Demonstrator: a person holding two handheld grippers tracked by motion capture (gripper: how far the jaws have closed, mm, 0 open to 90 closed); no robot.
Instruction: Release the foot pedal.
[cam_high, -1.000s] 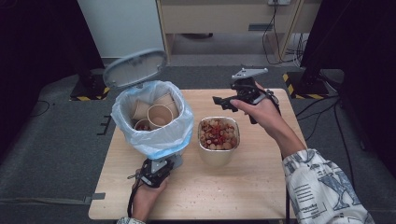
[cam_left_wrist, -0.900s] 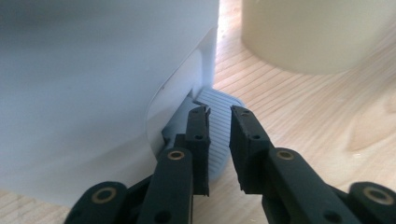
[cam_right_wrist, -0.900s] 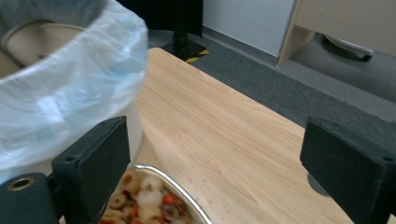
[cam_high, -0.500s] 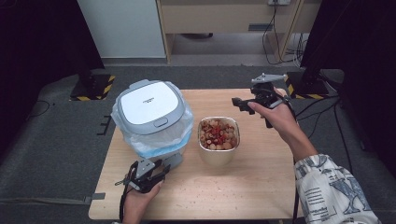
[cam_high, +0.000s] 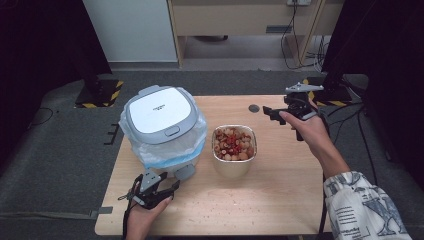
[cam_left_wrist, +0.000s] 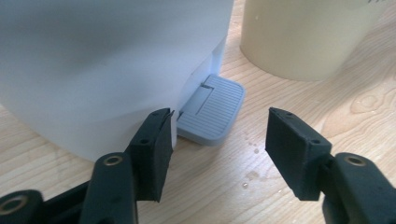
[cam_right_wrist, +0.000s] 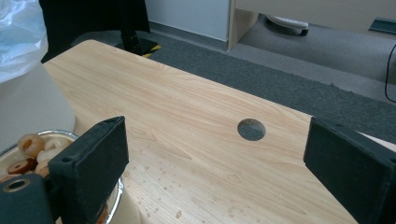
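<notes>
Pedal bin (cam_high: 162, 125), white-bodied with a grey-rimmed lid (cam_high: 159, 114) lying flat and closed on top, stands directly ahead of the left gripper (cam_high: 159, 182). A pale blue liner bag (cam_high: 195, 145) is trapped under the lid rim and hangs over the upper wall. The grey ribbed foot pedal (cam_left_wrist: 212, 109) projects from the base of the bin and lies just beyond the left gripper's jaw tips, slightly toward the inner jaw; that jaw stands very close against the bin wall, though contact cannot be confirmed. Both left jaws are spread wide, with nothing between them.

The right gripper (cam_high: 274, 112) is held well apart from the bin, above the far part of the table (cam_high: 280, 200). Its jaws are likewise fully apart and empty, with a round cable hole (cam_right_wrist: 251, 129) visible between them on the table top. A cream bowl (cam_high: 234, 165) of mixed snacks (cam_high: 233, 143) stands beside the bin, below and to the near side of the right jaws.

Handling judgement: the bin body appears to be rigid, smooth plastic, probably light, and too broad for either jaw span; gripping the wall is not advised. The pedal is the practical contact point: stiff, ribbed for traction, and low enough to press from above with one jaw. The liner is thin and likely to slip or tear if pinched. Pressing off-centre may tip or slide the bin.
</notes>
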